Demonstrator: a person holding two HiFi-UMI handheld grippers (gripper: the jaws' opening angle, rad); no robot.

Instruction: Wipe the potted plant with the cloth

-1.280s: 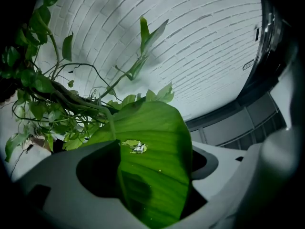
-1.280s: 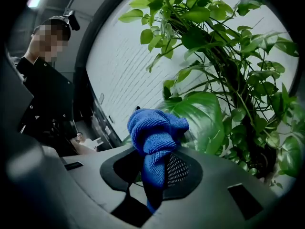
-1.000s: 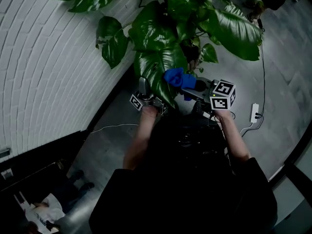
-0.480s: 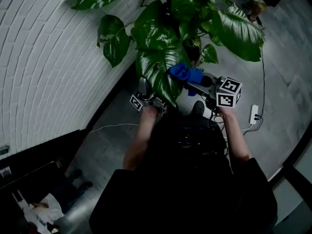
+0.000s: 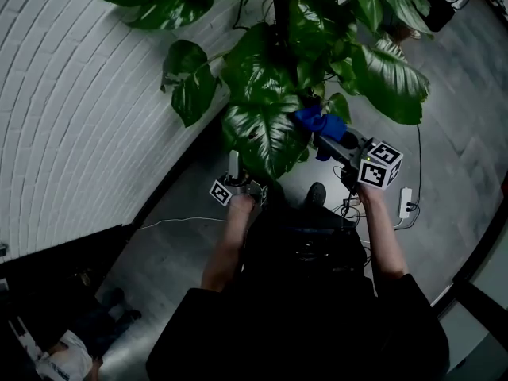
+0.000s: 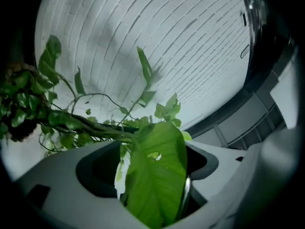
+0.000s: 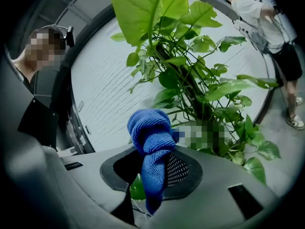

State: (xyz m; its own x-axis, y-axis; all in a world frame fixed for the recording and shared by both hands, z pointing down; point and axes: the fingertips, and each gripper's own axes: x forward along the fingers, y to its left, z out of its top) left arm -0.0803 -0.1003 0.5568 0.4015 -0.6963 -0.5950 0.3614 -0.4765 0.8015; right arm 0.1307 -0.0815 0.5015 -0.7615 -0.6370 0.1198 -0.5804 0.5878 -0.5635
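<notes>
Nearest the head camera, the person's two forearms reach forward over the grey floor, one gripper in each hand. The left gripper sits low under the plant and points upward. Its jaws stand wide apart, with a broad green leaf lying in the gap between them, its face turned to the camera. To the right and a little farther off, the right gripper has its jaws closed on the blue cloth. One end is bunched into a knob above the pads and a tail hangs below. The bunched end lies right at the edge of the big glossy leaves. Beyond both stands the potted plant — its pot is hidden by foliage. The white brick wall runs along the left, and a white power strip lies on the floor at the right.
</notes>
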